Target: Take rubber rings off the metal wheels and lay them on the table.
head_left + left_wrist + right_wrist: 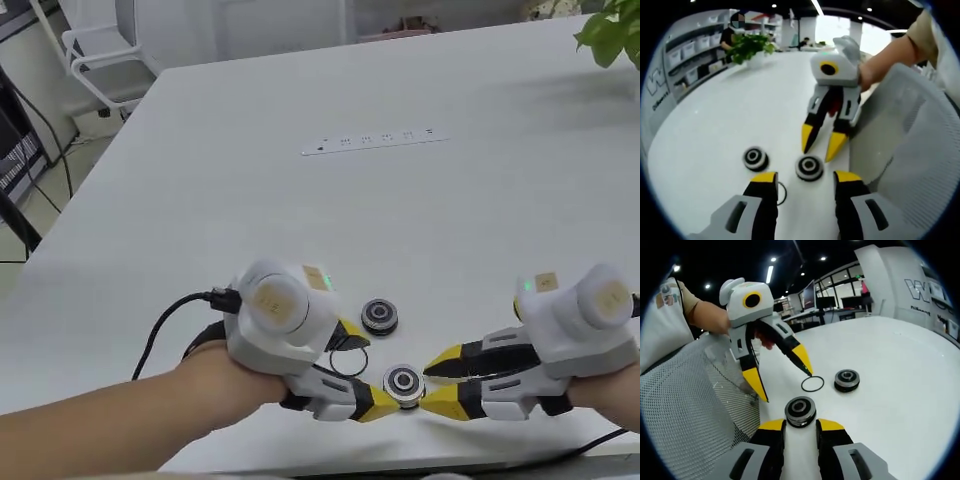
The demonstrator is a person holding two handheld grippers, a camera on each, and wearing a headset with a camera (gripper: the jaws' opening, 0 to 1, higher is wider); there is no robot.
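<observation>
Black ring (812, 391) lies loose; left gripper (786, 385) and right gripper (818, 154) gape empty beside wheel (800, 411).

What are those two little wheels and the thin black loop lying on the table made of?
The nearer wheel and the farther wheel look like metal: grey, glossy hubs catch the light, with dark matte rims, probably rubber. The loop looks like thin black rubber, matte and lying flat, though plastic can't be excluded.

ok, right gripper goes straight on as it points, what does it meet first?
The right gripper meets the metal wheel first, right at its jaw tips; whether they already touch is unclear.
</observation>
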